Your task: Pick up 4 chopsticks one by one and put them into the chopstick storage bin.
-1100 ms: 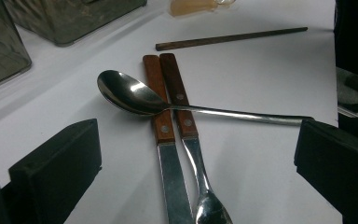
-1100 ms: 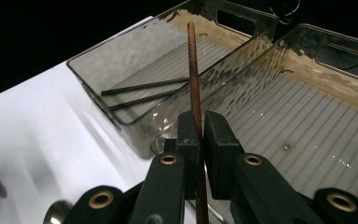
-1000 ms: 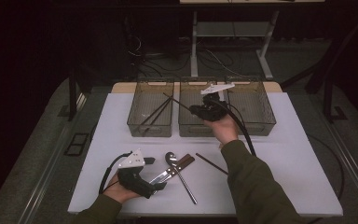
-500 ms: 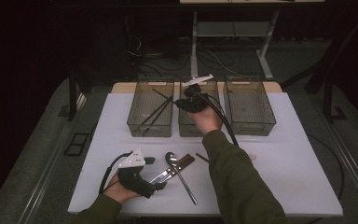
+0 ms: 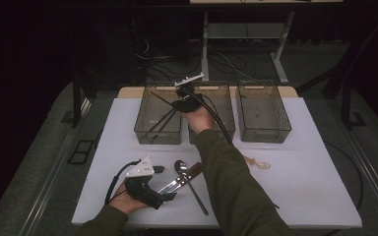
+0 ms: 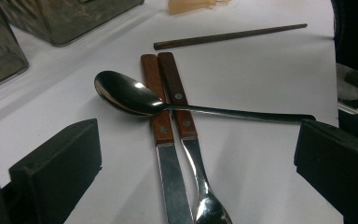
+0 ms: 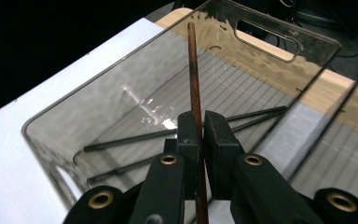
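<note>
Right tongs [image 7: 199, 128] clenched on a brown chopstick [image 7: 193, 70], above the left bin [image 7: 121, 74]. Left tongs [image 6: 200, 163] released, spoon [image 6: 130, 95] just ahead.

Dim room – lit table, glare on spoon [image 6: 123, 95].

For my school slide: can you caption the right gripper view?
Right gripper holding a brown chopstick over a clear bin with chopsticks inside.
</note>
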{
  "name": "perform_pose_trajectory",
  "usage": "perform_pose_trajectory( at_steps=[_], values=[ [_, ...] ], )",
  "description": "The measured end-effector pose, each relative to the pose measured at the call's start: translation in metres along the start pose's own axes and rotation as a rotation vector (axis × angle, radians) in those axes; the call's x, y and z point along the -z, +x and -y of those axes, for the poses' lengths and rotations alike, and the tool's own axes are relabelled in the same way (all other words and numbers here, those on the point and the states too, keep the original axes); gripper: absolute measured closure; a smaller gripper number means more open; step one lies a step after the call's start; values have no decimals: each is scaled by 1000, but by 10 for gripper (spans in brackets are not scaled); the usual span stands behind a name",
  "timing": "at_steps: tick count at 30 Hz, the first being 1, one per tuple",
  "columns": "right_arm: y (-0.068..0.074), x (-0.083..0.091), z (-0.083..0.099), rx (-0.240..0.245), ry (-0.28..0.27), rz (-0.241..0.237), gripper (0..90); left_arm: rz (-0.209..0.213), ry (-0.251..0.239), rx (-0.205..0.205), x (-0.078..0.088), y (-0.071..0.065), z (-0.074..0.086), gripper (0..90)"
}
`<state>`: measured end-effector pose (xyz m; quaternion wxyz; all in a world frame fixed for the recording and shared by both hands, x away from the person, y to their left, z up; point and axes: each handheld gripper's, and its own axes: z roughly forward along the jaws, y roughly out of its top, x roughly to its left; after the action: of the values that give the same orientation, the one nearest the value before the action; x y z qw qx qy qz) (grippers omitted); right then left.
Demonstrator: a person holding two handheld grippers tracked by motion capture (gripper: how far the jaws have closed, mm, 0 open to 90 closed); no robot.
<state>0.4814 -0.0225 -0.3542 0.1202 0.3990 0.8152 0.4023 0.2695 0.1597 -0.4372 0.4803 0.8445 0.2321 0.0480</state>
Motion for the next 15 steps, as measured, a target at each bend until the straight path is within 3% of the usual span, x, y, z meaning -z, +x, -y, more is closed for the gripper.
perform_pose_trajectory(
  at_steps=[15],
  values=[
    [14,-40,-8,-9,58,37,852,17,-9,-7,0,-1,-1,0]
  ],
)
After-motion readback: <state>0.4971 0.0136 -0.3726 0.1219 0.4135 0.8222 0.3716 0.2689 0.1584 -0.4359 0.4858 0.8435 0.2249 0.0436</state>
